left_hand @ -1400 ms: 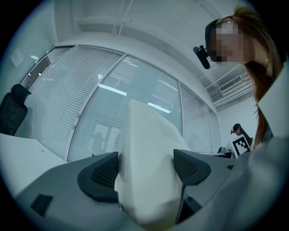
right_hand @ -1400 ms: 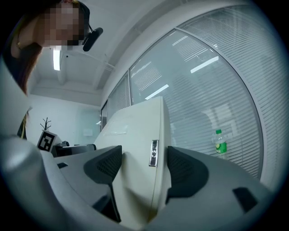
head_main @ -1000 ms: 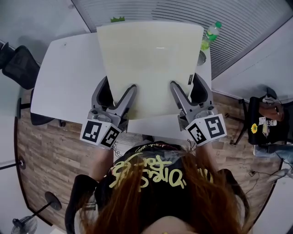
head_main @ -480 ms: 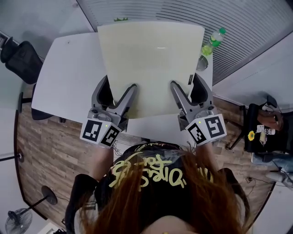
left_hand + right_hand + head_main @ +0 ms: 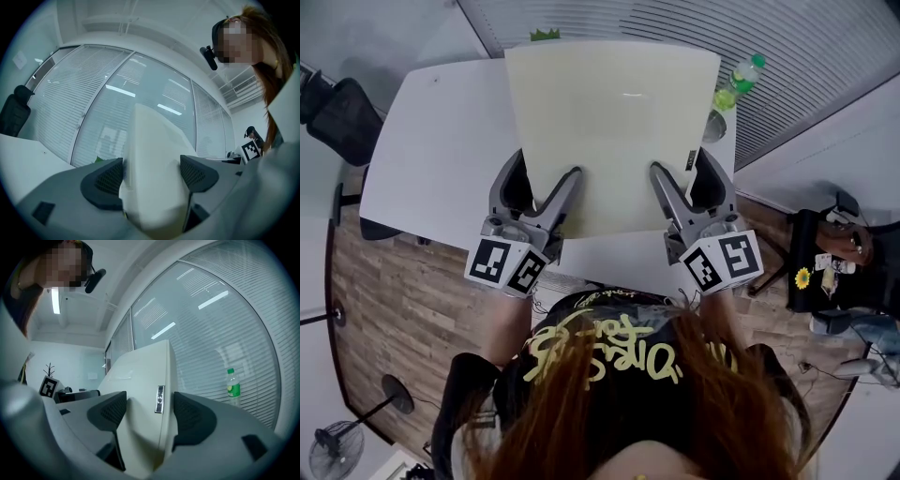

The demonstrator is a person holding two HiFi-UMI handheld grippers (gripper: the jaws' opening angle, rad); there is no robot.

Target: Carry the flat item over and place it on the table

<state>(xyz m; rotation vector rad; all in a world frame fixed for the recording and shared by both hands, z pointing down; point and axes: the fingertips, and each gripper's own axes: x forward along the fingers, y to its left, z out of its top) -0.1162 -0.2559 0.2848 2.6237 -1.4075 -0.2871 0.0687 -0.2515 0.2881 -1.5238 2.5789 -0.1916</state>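
A large flat cream board (image 5: 614,131) is held level above the white table (image 5: 441,159), covering its middle. My left gripper (image 5: 542,178) is shut on the board's near left edge and my right gripper (image 5: 682,173) on its near right edge. In the left gripper view the board (image 5: 150,136) fills the gap between the dark pads of the left gripper (image 5: 152,176). In the right gripper view the board (image 5: 136,376), with a small label on its edge, sits clamped in the right gripper (image 5: 150,411). Whether the board touches the table is hidden.
A green-capped bottle (image 5: 731,84) stands at the table's far right corner and shows as the bottle (image 5: 233,387) by the slatted window blinds. A small green plant (image 5: 544,35) peeks out behind the board. A black chair (image 5: 333,117) stands left, another chair (image 5: 834,262) right, on wood flooring.
The board and both grippers hold nearly the same pose. The table and bottle have drifted slightly in the view, and the board sits a touch farther over the table.
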